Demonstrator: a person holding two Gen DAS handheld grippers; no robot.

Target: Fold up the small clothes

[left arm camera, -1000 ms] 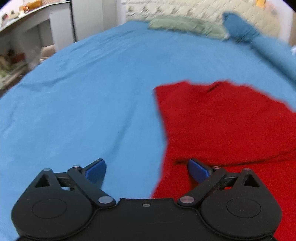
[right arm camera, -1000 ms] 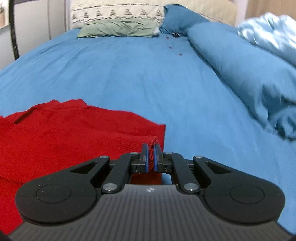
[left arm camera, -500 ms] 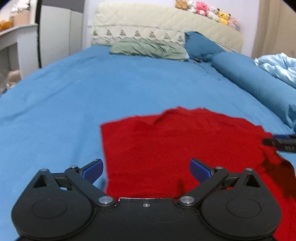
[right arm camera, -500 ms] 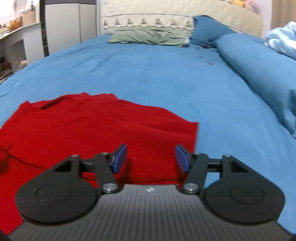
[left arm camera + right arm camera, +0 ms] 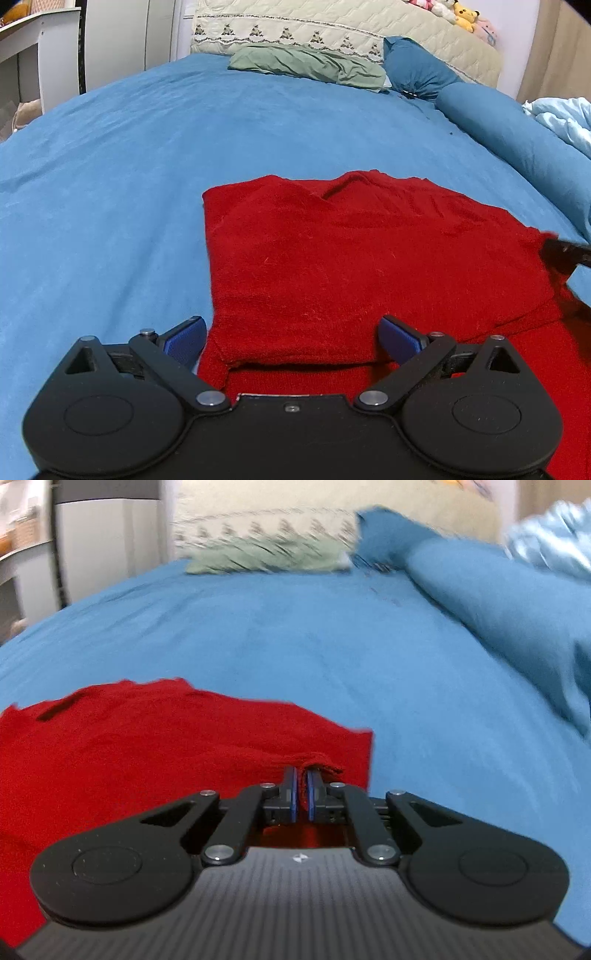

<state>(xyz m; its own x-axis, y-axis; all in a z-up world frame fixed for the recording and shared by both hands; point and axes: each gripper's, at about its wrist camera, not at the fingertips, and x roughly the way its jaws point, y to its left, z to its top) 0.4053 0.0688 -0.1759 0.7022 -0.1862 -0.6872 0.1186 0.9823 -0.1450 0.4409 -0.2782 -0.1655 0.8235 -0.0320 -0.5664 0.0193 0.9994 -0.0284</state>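
A small red knit sweater (image 5: 351,266) lies partly folded on the blue bedsheet (image 5: 110,206). My left gripper (image 5: 291,341) is open, its blue pads astride the sweater's near left folded edge, holding nothing. My right gripper (image 5: 302,794) is shut on a raised fold of the sweater (image 5: 147,760) at its right edge. The tip of the right gripper shows as a dark shape at the far right of the left wrist view (image 5: 565,254).
A green pillow (image 5: 310,66), a dark blue pillow (image 5: 417,70) and a rolled blue duvet (image 5: 517,140) lie at the head and right of the bed. A light blue blanket (image 5: 550,535) is bunched at far right. White furniture (image 5: 33,74) stands left.
My right gripper opened half a second ago and has now shut again on the sweater's right edge. My left gripper stayed open and has shifted so the sweater's left edge sits between its fingers.
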